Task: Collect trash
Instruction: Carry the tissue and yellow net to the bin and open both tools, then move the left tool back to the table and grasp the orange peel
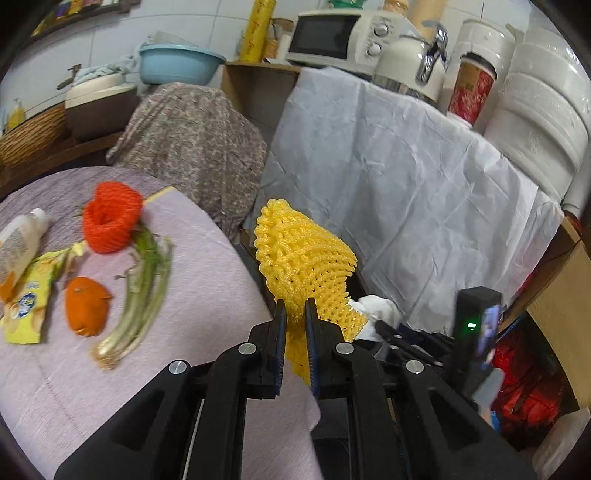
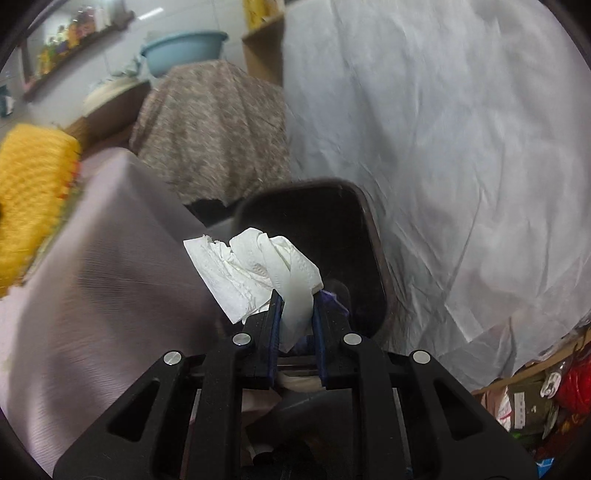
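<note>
My left gripper (image 1: 295, 306) is shut on a yellow foam fruit net (image 1: 303, 258), held just past the right edge of the lilac-covered table (image 1: 207, 295). My right gripper (image 2: 297, 299) is shut on a crumpled white paper tissue (image 2: 255, 269), over the near rim of a dark trash bin (image 2: 332, 229) beside the table. The tissue (image 1: 376, 306) and the right gripper's body show low right in the left wrist view; the yellow net (image 2: 33, 192) shows at far left in the right wrist view. On the table lie a red foam net (image 1: 110, 218), an orange peel (image 1: 86, 306), green onion scraps (image 1: 144, 284), a yellow wrapper (image 1: 29, 302) and a white bottle (image 1: 18, 243).
A white sheet (image 1: 388, 177) drapes the counter at right, with a microwave (image 1: 336, 33), kettle (image 1: 413, 62) and red cup (image 1: 472, 88) on top. A floral cloth (image 1: 192, 144) covers something behind the table. Red bags (image 1: 524, 387) lie on the floor at right.
</note>
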The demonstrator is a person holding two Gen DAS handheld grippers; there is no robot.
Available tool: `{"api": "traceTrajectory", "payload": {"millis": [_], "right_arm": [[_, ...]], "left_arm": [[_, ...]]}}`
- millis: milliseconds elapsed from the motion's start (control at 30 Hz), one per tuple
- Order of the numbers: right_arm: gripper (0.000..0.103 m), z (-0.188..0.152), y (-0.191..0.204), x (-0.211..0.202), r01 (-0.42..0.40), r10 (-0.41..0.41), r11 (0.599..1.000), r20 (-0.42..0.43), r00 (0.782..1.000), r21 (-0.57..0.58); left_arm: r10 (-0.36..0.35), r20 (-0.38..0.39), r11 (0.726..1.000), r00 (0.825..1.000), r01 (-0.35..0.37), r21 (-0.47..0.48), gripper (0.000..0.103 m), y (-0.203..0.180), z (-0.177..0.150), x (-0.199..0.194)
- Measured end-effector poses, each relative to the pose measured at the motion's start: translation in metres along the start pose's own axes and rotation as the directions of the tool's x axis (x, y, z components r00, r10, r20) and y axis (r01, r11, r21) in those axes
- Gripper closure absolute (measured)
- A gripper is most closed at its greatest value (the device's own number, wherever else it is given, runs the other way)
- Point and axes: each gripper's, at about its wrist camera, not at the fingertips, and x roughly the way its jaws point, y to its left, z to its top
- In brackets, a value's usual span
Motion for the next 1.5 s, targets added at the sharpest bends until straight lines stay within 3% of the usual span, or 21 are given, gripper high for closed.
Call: {"api": "traceTrajectory", "payload": {"millis": [167, 200, 233, 333, 600, 833, 900, 1033, 1167, 1333, 1500], "right_arm": [[0.085, -0.001, -0.016, 0.05, 0.021, -0.019, 0.999, -0.068, 0.997, 0.028], [0.079, -0.001, -0.018, 0.056, 0.023, -0.021, 0.999, -0.071, 0.997, 0.033], [0.064, -0.001, -0.022, 0.064, 0.03, -0.027, 0.999, -0.078, 0.997, 0.04], [0.043, -0.006, -0.026, 0.074, 0.045, -0.042, 0.998, -0.069, 0.997, 0.049], [0.039, -0.021, -0.044, 0.054, 0.067, -0.064, 0.991, -0.031, 0.998, 0.112], [0.036, -0.034, -0.059, 0.03, 0.104, -0.104, 0.985, -0.009, 0.995, 0.138], [0.036, -0.038, -0.062, 0.028, 0.11, -0.109, 0.984, -0.014, 0.994, 0.143], [0.036, -0.044, -0.068, 0.024, 0.113, -0.112, 0.981, -0.018, 0.994, 0.155], [0.036, -0.044, -0.068, 0.022, 0.107, -0.105, 0.98, -0.023, 0.994, 0.167], [0.033, -0.039, -0.056, 0.011, 0.073, -0.074, 0.986, 0.0, 0.997, 0.153], [0.033, -0.029, -0.031, -0.008, 0.034, -0.037, 0.993, 0.026, 0.999, 0.115]], "left_arm": [[-0.01, -0.058, 1.0, 0.998, 0.011, 0.009, 0.092, -0.018, 0.006, 0.029], [-0.007, -0.067, 1.0, 0.998, 0.008, 0.02, 0.092, -0.023, 0.006, 0.035], [-0.002, -0.074, 1.0, 0.997, 0.004, 0.027, 0.092, -0.026, 0.007, 0.04], [0.014, -0.099, 0.999, 0.995, -0.009, 0.044, 0.092, -0.033, 0.006, 0.056], [0.051, -0.174, 0.997, 0.983, -0.039, 0.069, 0.092, -0.049, 0.008, 0.1], [0.063, -0.286, 0.996, 0.956, -0.044, 0.072, 0.092, -0.065, 0.009, 0.15], [0.082, -0.296, 0.995, 0.952, -0.062, 0.076, 0.085, -0.066, 0.011, 0.159], [0.086, -0.271, 0.995, 0.959, -0.071, 0.064, 0.048, -0.066, 0.011, 0.154], [0.089, -0.214, 0.994, 0.973, -0.073, 0.082, 0.042, -0.068, 0.014, 0.138], [0.051, -0.125, 0.995, 0.991, -0.039, 0.093, 0.026, -0.067, 0.017, 0.097], [0.052, -0.056, 0.993, 0.997, -0.046, 0.108, 0.023, -0.052, 0.015, 0.057]]}}
